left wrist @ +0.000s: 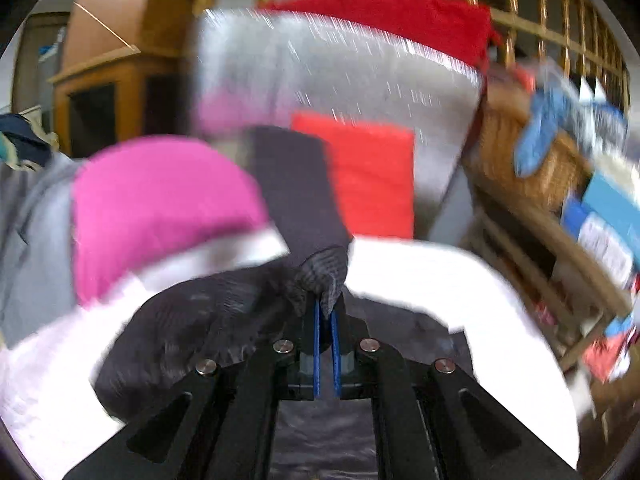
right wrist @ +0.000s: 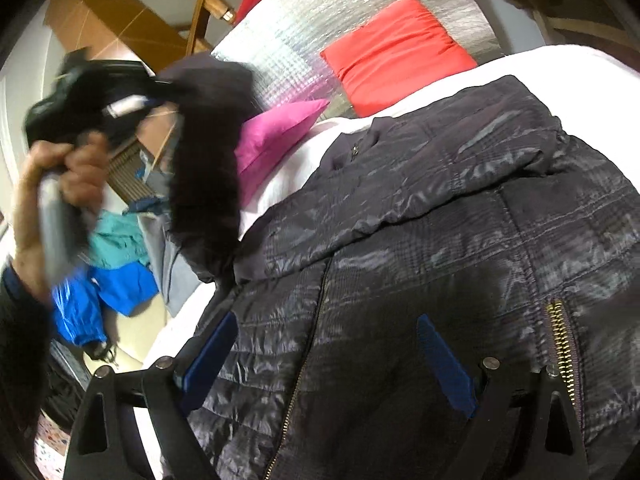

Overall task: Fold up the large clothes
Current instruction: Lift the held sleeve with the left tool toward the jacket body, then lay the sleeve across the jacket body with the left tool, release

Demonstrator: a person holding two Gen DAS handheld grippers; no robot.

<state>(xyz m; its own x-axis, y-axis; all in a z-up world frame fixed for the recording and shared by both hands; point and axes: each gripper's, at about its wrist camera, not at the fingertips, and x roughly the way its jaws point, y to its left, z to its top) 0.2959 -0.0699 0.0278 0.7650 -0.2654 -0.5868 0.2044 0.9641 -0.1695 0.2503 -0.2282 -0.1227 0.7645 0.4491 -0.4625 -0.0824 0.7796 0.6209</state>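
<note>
A dark quilted jacket (right wrist: 420, 216) lies spread over the white-covered bed (right wrist: 288, 168), filling most of the near side.

At the left edge of the bed, a hand (right wrist: 60, 168) holds the left claw (left wrist: 326, 312) raised above the mattress. Its blue pads are pinched almost together on a fold of the jacket's sleeve (right wrist: 208, 168), which hangs down from it as a dark column, blurred in both views. A pink pillow (right wrist: 276, 136) lies just beyond the sleeve, and a red pillow (right wrist: 396, 56) lies further toward the head of the bed, against a silver quilted sheet (right wrist: 320, 24).

To the right, the right claw (right wrist: 328, 360) hovers low over the jacket's front, jaws spread wide with nothing between them; a brass zip runs beside it.

The step in hand appears to be folding the left sleeve inward across the body. The next move likely calls for carrying the sleeve over the chest, laying it flat, then releasing, perhaps with the right claw steadying the jacket.
</note>
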